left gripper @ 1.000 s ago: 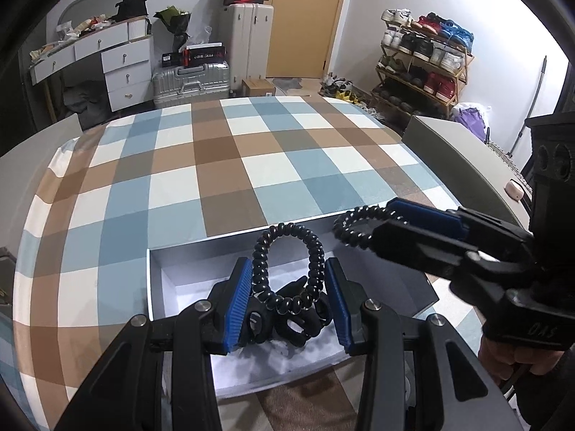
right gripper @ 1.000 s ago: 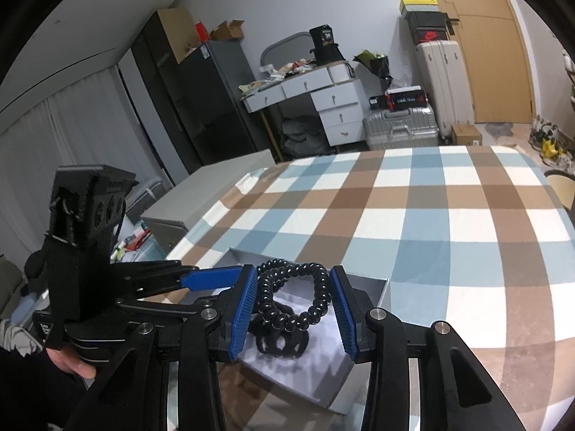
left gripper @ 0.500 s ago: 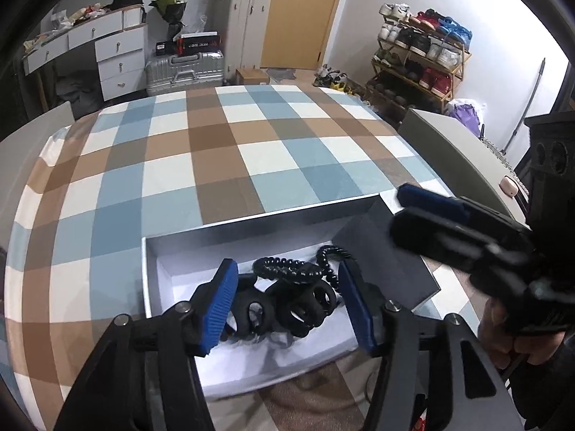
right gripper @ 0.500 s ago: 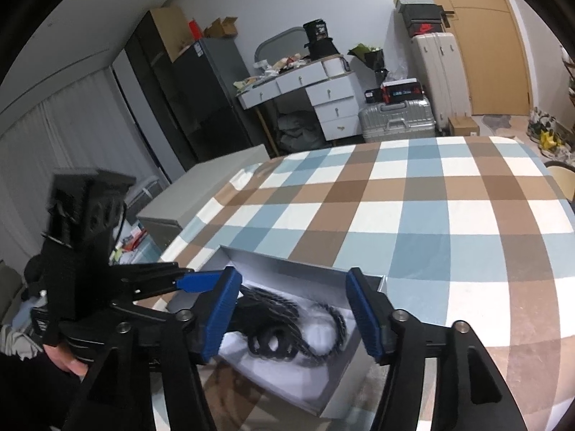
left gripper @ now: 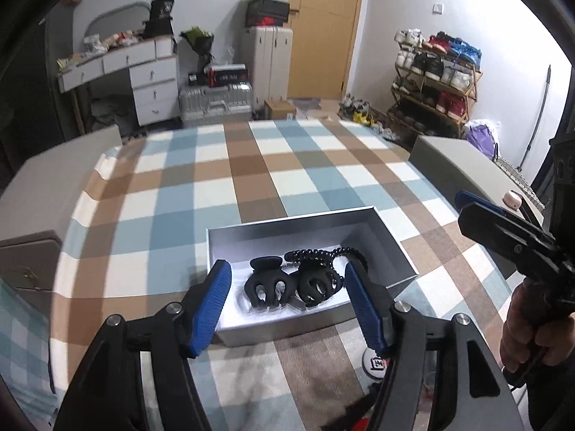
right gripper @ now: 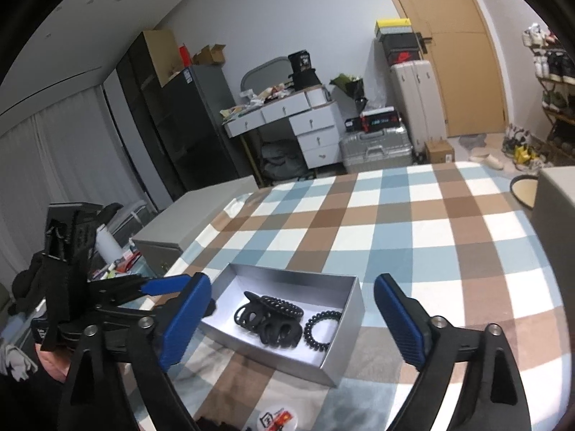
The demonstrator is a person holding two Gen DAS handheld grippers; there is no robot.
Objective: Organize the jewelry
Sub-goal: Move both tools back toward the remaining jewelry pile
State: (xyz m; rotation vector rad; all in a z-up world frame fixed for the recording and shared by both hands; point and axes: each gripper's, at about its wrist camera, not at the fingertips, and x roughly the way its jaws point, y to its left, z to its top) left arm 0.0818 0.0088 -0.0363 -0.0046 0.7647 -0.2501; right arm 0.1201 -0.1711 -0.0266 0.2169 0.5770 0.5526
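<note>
Silver gift box [left gripper: 391, 248], open-topped, white lining; sits on checked blue/brown/white cloth [left gripper: 201, 194] over the worktop.
Contents: 2 black claw hair clips [left gripper: 267, 285] side by side, black spiral hair tie [right gripper: 321, 328] lying flat just beside them toward one end wall, plus a black beaded/coiled strand [right gripper: 282, 307] draped across the clips (exact type unclear).
Left gripper [left gripper: 287, 303]: jaws wide apart, empty, held above box's near edge.
Right gripper [right gripper: 293, 321]: jaws wide apart, empty, over the box.
Round sticker [right gripper: 278, 420] on cloth nr box.
</note>
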